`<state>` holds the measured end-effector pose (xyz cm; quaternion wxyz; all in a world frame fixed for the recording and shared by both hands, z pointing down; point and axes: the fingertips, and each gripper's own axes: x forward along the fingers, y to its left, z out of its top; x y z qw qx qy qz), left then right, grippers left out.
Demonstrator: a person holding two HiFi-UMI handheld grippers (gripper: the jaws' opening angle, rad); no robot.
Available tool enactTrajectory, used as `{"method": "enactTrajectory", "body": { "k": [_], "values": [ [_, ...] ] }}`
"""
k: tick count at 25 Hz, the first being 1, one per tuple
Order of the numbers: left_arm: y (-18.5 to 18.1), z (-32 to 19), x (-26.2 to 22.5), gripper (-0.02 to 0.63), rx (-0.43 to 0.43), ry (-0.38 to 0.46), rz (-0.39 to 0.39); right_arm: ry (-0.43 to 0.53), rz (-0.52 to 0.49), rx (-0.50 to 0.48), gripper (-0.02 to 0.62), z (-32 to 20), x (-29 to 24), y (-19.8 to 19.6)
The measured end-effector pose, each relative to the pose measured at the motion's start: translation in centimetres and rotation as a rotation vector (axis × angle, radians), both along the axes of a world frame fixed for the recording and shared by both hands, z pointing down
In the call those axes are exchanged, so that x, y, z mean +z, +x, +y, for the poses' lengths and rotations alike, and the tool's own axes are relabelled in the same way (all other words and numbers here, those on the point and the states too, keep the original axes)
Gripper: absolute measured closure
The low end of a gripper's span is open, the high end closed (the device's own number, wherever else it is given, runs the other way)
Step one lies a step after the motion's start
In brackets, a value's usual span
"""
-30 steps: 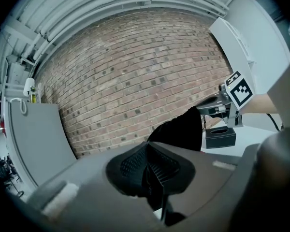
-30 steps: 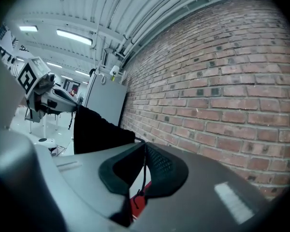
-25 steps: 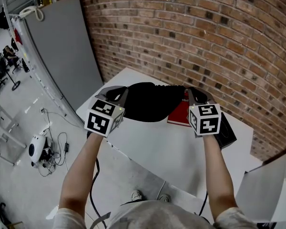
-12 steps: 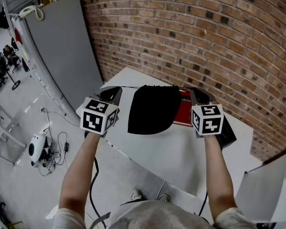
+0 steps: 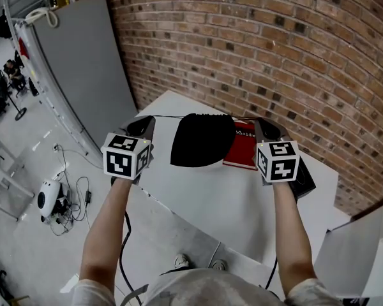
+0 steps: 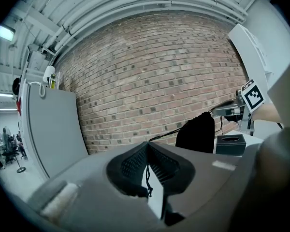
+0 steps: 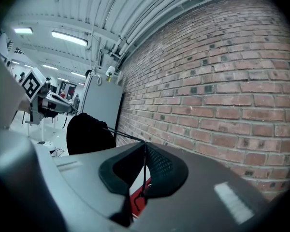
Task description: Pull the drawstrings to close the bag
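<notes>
Judging by the puckered mouth of the black bag [image 5: 201,142], hung midway between both tools, closure is reckoned nearly done: a taut drawstring [image 5: 169,116] is clamped in the left gripper [image 5: 148,121], another in the right gripper [image 5: 258,123], little pull remaining.

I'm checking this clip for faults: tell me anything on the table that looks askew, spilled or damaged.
Nothing stands out. The black bag is between the left gripper and right gripper, mouth gathered, each shut on a taut string. The red book and black box lie flat on the table.
</notes>
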<state>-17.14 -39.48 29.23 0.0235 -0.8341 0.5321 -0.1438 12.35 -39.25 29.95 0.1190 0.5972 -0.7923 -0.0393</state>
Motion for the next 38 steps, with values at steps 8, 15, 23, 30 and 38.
{"method": "enactTrajectory", "body": {
  "k": [8, 15, 23, 30, 38],
  "values": [
    [-2.6, 0.2, -0.3, 0.601, -0.077, 0.019, 0.047, 0.009, 0.003, -0.029, 0.589, 0.1, -0.2, -1.3],
    [-4.6, 0.9, -0.4, 0.601, -0.133, 0.036, 0.059, 0.011, 0.019, -0.048, 0.589, 0.0, -0.4, -3.0],
    [-5.7, 1.5, -0.6, 0.601, -0.161, 0.046, 0.065, 0.024, 0.010, -0.070, 0.589, 0.0, -0.8, -4.1],
    [-6.3, 2.2, -0.3, 0.601, -0.174, 0.041, 0.068, 0.029, 0.013, -0.080, 0.589, 0.4, -1.1, -4.8],
    [-6.3, 2.4, -0.4, 0.601, -0.171, 0.042, 0.066, 0.032, 0.015, -0.077, 0.589, 0.7, -1.1, -4.8]
  ]
}}
